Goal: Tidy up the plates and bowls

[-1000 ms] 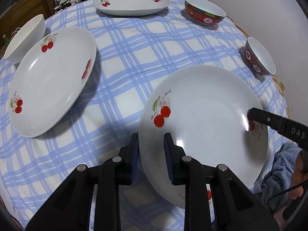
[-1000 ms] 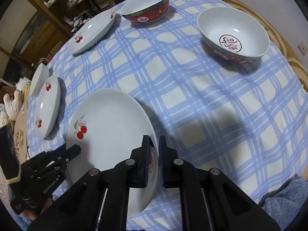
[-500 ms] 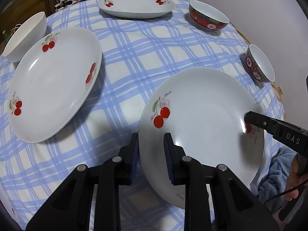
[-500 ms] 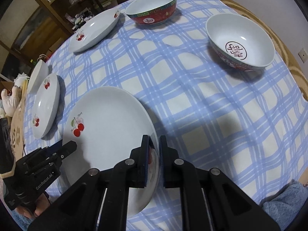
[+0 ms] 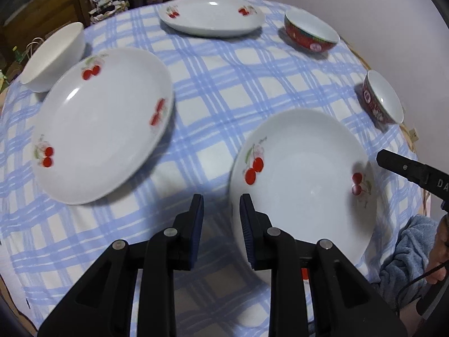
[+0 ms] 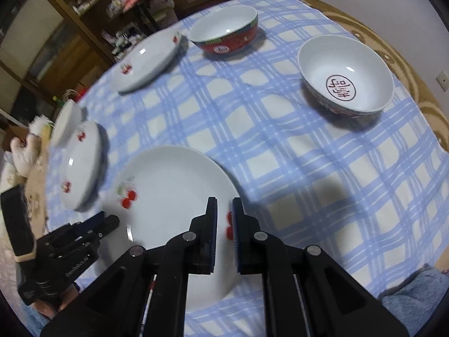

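A white deep plate with red cherries (image 5: 303, 185) (image 6: 168, 196) lies low over the blue checked cloth between my two grippers. Its left rim stands inside my left gripper (image 5: 221, 213), close to the right pad, and cloth shows between the rim and the left pad. My right gripper (image 6: 224, 210) has its jaws almost together across the plate's right rim, with a cherry showing in the slit. In the left wrist view its finger (image 5: 393, 165) ends just at that rim. A second cherry plate (image 5: 101, 123) sits to the left and a third (image 5: 210, 14) at the back.
A plain white bowl (image 5: 53, 59) stands at the far left beside the second plate. Two red-sided bowls (image 5: 311, 33) (image 5: 381, 101) stand at the back right near the table's edge. Blue towelling (image 5: 407, 247) hangs at the near right, and wooden shelves (image 6: 92, 14) stand behind the table.
The plate has shifted right within my left jaws and come off the left pad. It looks smaller and lower. The right gripper's tip drew back from the cherry to the rim.
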`<act>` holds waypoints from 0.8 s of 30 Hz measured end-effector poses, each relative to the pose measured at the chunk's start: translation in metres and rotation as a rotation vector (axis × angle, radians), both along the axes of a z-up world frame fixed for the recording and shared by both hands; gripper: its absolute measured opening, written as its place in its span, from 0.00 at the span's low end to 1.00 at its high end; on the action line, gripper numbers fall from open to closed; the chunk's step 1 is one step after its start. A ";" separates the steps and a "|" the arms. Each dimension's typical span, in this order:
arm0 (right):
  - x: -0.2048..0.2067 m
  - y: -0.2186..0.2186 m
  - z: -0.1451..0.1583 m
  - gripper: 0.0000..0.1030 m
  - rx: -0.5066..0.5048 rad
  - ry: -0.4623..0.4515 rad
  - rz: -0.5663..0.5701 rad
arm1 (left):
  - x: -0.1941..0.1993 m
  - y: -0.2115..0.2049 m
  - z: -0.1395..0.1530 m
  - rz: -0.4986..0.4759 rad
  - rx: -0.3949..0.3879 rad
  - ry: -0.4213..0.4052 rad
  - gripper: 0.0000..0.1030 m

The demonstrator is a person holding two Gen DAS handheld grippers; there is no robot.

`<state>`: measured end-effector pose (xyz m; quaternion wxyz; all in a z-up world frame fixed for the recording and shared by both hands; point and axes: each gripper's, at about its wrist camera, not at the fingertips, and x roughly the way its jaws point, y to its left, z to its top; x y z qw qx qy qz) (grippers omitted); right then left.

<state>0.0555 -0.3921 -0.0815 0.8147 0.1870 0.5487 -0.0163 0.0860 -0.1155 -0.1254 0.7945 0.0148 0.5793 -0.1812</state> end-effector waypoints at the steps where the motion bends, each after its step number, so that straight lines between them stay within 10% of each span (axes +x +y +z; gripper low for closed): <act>1: 0.000 0.002 0.003 0.10 -0.009 -0.013 0.010 | 0.000 0.003 0.002 0.004 -0.005 0.005 0.25; 9: -0.007 0.009 0.037 0.11 -0.024 -0.127 0.029 | -0.002 0.035 0.035 0.024 -0.004 0.006 0.42; 16: -0.007 0.026 0.056 0.66 -0.095 -0.173 0.054 | -0.006 0.058 0.064 0.007 0.091 -0.112 0.77; 24: 0.000 0.037 0.068 0.99 -0.143 -0.222 0.032 | 0.006 0.072 0.076 0.025 0.119 -0.130 0.85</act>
